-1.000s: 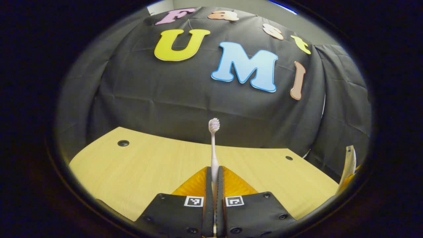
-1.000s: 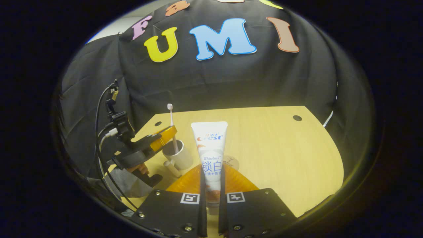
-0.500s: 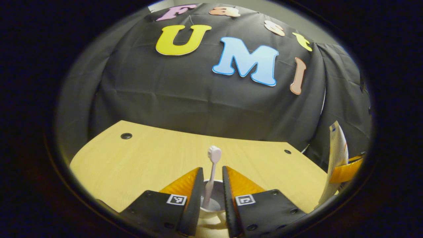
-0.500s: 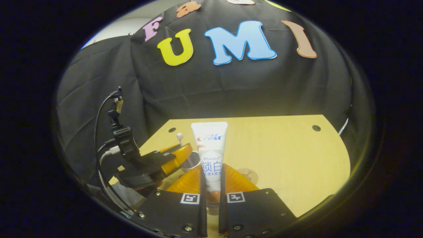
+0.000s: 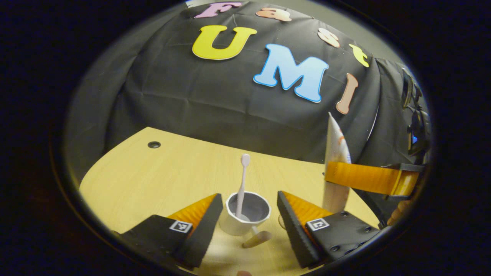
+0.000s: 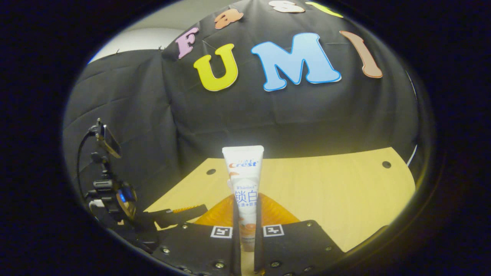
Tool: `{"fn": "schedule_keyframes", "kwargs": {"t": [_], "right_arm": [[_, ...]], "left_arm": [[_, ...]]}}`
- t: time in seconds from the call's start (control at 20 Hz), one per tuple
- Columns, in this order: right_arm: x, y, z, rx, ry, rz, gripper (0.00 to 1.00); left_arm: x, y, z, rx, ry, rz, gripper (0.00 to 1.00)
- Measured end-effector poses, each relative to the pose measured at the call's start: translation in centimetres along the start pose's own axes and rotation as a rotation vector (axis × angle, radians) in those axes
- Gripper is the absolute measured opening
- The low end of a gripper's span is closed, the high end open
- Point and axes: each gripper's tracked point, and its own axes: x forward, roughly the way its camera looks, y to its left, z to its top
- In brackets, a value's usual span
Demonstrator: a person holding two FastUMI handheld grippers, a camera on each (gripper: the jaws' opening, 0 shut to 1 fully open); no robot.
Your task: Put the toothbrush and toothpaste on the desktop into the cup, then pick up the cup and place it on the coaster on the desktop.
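In the left gripper view, the left claw (image 5: 245, 212) stands spread wide and empty, its two fingers on either side of the cup (image 5: 245, 214) without touching it. The toothbrush (image 5: 242, 184) stands in the cup, bristles up and leaning slightly, so that half of the loading looks done. A small cylindrical handle lies on the surface (image 5: 153, 180) just in front of the cup. To the right and a little farther off, the right claw (image 5: 337, 178) grips the toothpaste (image 5: 335, 153) upright, raised above the surface and beside the cup rather than over it.

In the right gripper view, the right claw (image 6: 245, 230) pinches the toothpaste (image 6: 245, 180) by its lower end, flat crimp up.

The step in hand appears to be loading the toothpaste. The next move calls for carrying the tube over the cup's mouth, lowering it beside the brush and releasing, with the left claw drawn clear. I cannot make out the coaster.
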Motion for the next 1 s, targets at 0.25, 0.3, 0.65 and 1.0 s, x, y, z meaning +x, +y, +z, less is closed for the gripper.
{"fn": "schedule_keyframes", "kwargs": {"t": [0.25,0.3,0.65,1.0], "right_arm": [[3.9,2.1,0.6,0.004,-0.039,0.044,0.14],[4.6,2.4,0.6,-0.005,-0.046,0.048,0.14],[8.5,3.4,-0.7,-0.053,-0.035,0.041,0.14],[10.7,2.6,-2.7,-0.091,0.012,0.006,0.19]], "left_arm": [[-2.2,2.1,-0.5,-0.009,0.014,0.022,1.00],[-2.6,2.4,-0.7,-0.011,0.016,0.023,1.00],[-4.0,3.0,-2.0,-0.015,0.038,0.016,1.00],[-4.2,4.9,-3.1,-0.043,0.058,0.048,0.97]]}}
